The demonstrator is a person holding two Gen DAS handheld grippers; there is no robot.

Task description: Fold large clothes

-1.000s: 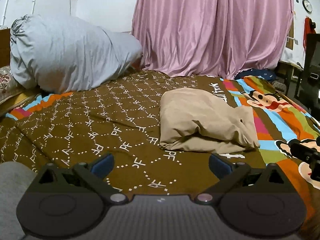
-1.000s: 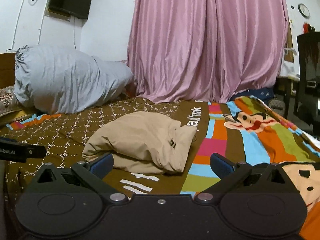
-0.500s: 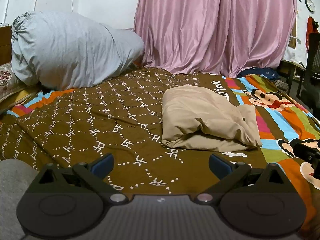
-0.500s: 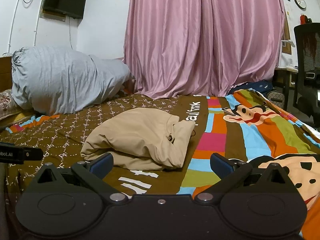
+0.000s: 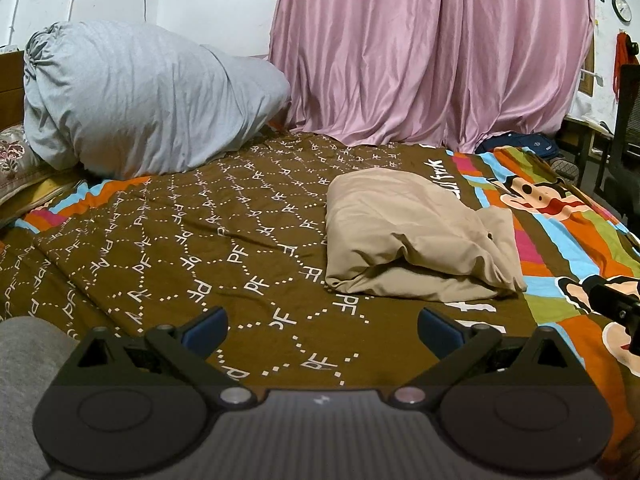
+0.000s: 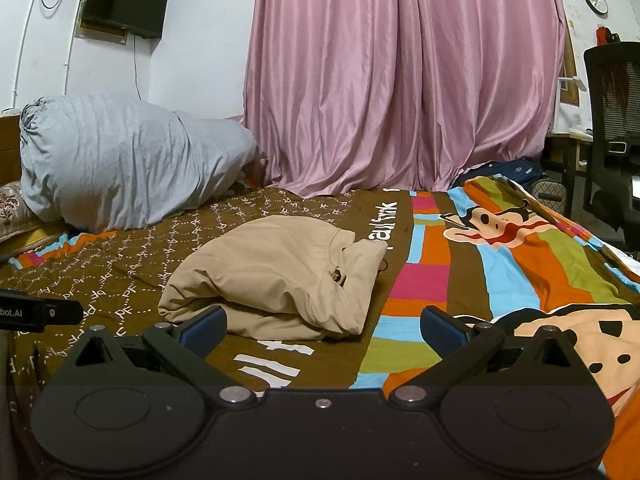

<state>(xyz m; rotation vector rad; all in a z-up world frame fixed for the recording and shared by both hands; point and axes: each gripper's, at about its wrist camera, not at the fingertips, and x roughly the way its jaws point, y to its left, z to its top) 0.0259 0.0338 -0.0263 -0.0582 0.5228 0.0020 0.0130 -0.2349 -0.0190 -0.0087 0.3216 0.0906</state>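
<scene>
Beige garment (image 5: pixel 416 236) unmoved, folded — both grippers still spread, empty.

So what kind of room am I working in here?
Most likely a bedroom in a home: a bed with a patterned bedspread, a grey bundle of bedding at its head, floor-length pink curtains, and a wall-mounted TV.

Both hand-held grippers have drawn back a little from the folded beige garment (image 5: pixel 416 236), the right one (image 6: pixel 322 326) also tilting up, so more wall shows above the curtain (image 6: pixel 404 76).
</scene>
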